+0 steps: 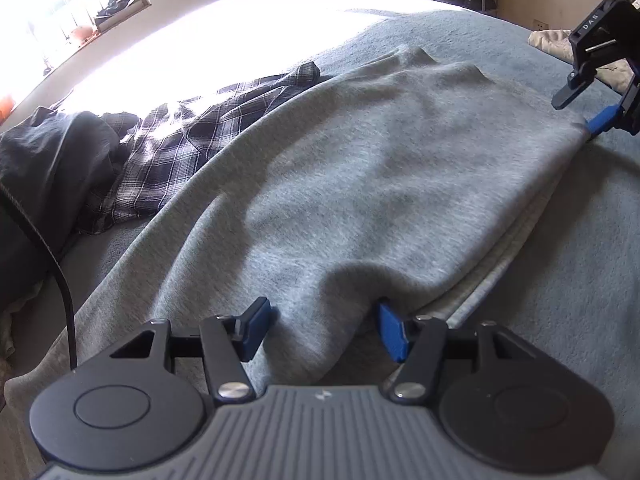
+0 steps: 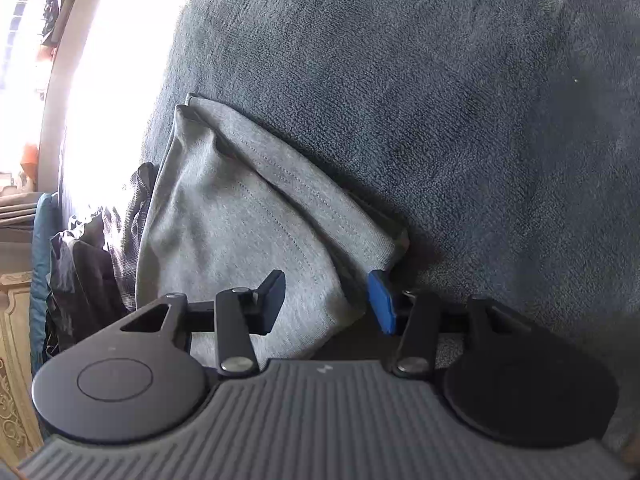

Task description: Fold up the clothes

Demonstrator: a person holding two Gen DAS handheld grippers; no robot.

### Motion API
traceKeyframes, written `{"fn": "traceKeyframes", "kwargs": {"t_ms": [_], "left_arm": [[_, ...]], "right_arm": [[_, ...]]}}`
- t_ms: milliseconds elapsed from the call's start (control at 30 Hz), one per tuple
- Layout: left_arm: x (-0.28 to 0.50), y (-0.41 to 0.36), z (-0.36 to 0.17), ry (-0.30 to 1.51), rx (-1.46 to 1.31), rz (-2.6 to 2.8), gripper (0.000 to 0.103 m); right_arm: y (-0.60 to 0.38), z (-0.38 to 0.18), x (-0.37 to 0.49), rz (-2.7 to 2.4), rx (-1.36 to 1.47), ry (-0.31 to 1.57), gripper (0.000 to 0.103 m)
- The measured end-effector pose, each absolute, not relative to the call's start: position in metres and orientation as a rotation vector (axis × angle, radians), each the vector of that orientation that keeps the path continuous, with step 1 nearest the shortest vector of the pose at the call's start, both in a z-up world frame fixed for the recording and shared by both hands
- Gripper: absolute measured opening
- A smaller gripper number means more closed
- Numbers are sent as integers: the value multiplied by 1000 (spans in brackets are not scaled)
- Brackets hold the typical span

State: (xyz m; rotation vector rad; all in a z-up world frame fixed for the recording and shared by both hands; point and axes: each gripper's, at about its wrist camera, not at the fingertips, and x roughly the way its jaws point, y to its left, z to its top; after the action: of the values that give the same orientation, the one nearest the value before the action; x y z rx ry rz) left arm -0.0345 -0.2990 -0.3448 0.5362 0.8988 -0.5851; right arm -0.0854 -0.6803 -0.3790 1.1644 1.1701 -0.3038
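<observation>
Bed blanket (image 2: 440,100) underneath; grey garment (image 1: 360,168) lies between spread fingers of left tool (image 1: 324,330) and right tool (image 2: 328,300).

Blue-grey blanketed bed (image 1: 560,264), grey garment (image 1: 360,168), plaid shirt (image 1: 180,152)

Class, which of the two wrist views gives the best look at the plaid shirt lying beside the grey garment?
The left wrist view. There the plaid shirt lies spread across the bed left of the grey garment, its check pattern clear. The right wrist view shows only a narrow dark strip of it behind the grey garment's edge.
</observation>
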Motion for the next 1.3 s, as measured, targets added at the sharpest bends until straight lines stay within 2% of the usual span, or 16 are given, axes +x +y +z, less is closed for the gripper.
{"fn": "traceKeyframes", "kwargs": {"t_ms": [167,233,300,400,533,600,733,1000,1167,1233,1267,1300], "left_arm": [[-33,-297,-347,896,528,-591,60],[-33,-295,-347,893,525,-592,60],[-33,-293,-346,893,515,-589,61],[-32,-288,-342,901,488,-593,62],[-35,-281,-333,887,459,-640,63],[-36,-277,-329,880,431,-667,67],[-33,-274,-329,927,362,-690,68],[-35,-269,-316,951,294,-735,67],[-31,-269,-316,964,248,-737,68],[-27,-272,-325,988,256,-711,68],[-25,-272,-331,1006,259,-696,68],[-23,-272,-338,1027,261,-681,67]], "right_arm": [[-666,-379,-80,-305,1133,1213,43],[-660,-378,-77,-294,1104,1231,34],[-654,-374,-73,-279,1060,1236,10],[-646,-360,-65,-256,981,1206,5],[-645,-326,-55,-246,847,1142,5],[-650,-312,-53,-250,763,1119,4],[-664,-309,-50,-260,688,1150,4],[-659,-317,-46,-282,542,1220,4],[-659,-345,-49,-292,511,1269,4],[-659,-356,-49,-292,495,1289,6],[-658,-362,-48,-291,485,1300,10],[-660,-364,-49,-295,488,1302,19]]}}
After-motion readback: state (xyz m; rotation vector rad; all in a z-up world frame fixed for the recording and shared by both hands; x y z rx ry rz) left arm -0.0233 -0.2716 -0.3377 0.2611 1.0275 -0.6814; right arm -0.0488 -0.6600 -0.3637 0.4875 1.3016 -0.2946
